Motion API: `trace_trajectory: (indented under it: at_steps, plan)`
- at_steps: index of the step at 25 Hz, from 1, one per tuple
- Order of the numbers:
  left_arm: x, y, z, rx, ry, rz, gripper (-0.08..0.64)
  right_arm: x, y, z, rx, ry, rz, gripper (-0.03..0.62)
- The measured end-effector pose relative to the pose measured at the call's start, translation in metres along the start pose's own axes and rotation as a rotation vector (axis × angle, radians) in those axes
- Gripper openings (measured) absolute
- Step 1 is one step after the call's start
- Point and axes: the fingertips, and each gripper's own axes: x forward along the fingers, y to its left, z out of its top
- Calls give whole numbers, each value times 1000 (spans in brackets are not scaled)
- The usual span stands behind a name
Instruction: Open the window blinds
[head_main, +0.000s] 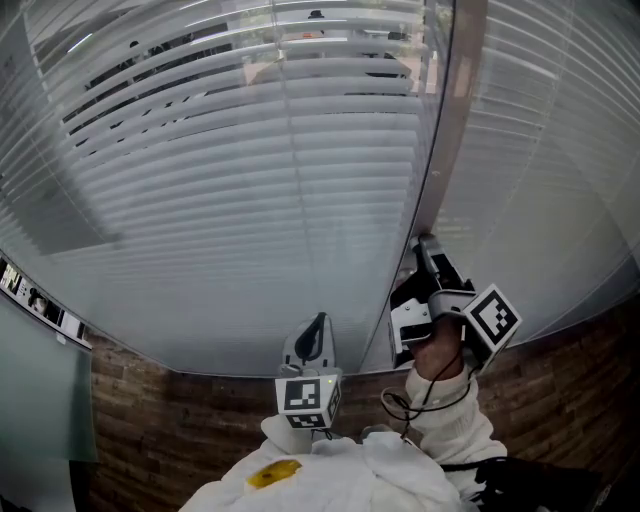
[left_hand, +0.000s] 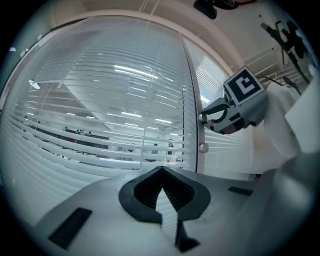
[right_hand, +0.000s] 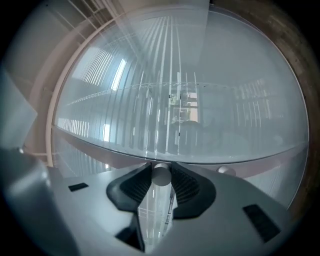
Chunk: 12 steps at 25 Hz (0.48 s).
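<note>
- The right gripper (head_main: 424, 245) has its jaws clamped on a small round knob (right_hand: 161, 174); the knob sticks out of the upright frame post (head_main: 447, 140) between the two panes, toward the post's lower end; I'd say it is gripped this way so that a twist of the wrist tilts the slats.
- A second knob (right_hand: 226, 170) sits just beside it on the same post, untouched.
- The left gripper (head_main: 317, 325) hangs near the left pane's bottom edge, jaws closed on nothing; it looks parked out of the way.
- The blinds (head_main: 250, 200) cover both panes; the left pane's upper slats show gaps, the lower ones look shut; opening seems only partway.
- Writing: the cubes (head_main: 492, 317) bear only black square marker patterns; a strip (head_main: 35, 295) at the left wall carries marks too small to read.
</note>
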Motion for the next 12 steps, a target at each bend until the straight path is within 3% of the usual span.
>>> trace_trajectory:
  at_steps: [4,6,9,12]
  plan:
    - [1,-1,0,1,0,-2,0,1,-1,1,57,1,7,132]
    - [2,-1,-1,2,2,-3,0,1,1,0,-13,14,19,132]
    - [3,-1,1,6,1,-4,0,1,11,-4,-277,71,66,132]
    - [4,-1,1,13,0,-6,0,-4,19,-5,-713,129,94,135]
